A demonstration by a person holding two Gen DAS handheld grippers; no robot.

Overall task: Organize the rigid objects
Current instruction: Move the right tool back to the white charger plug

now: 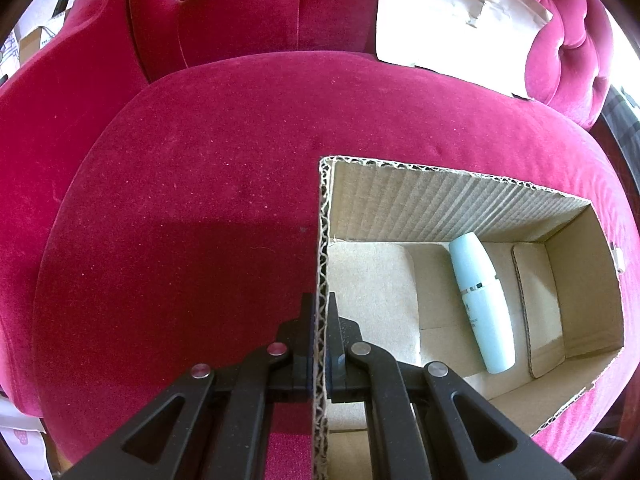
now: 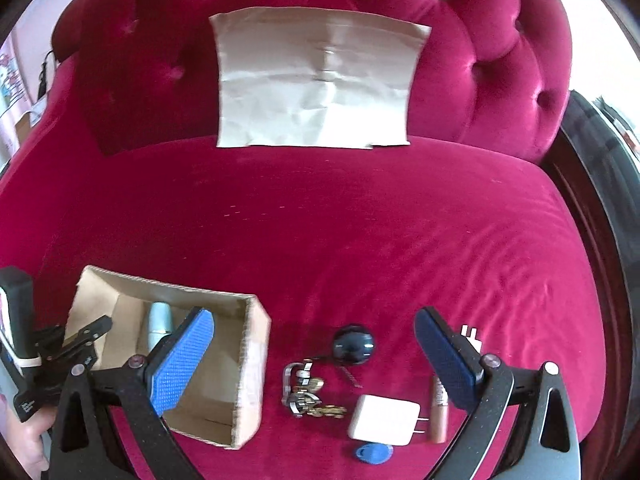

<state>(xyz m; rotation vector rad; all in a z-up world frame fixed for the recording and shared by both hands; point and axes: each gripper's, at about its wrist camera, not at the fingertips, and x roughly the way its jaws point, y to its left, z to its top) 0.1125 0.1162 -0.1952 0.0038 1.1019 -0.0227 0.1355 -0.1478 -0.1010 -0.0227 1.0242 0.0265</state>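
Observation:
An open cardboard box sits on the red velvet seat; it also shows in the right wrist view. A pale blue bottle lies inside it, also seen in the right wrist view. My left gripper is shut on the box's left wall. My right gripper is open and empty above loose items: a key bunch, a dark round object, a white charger, a blue tag, a copper tube and a white plug.
A sheet of brown paper leans against the tufted backrest; it also shows in the left wrist view. A dark wooden frame borders the seat on the right. The seat cushion stretches behind the items.

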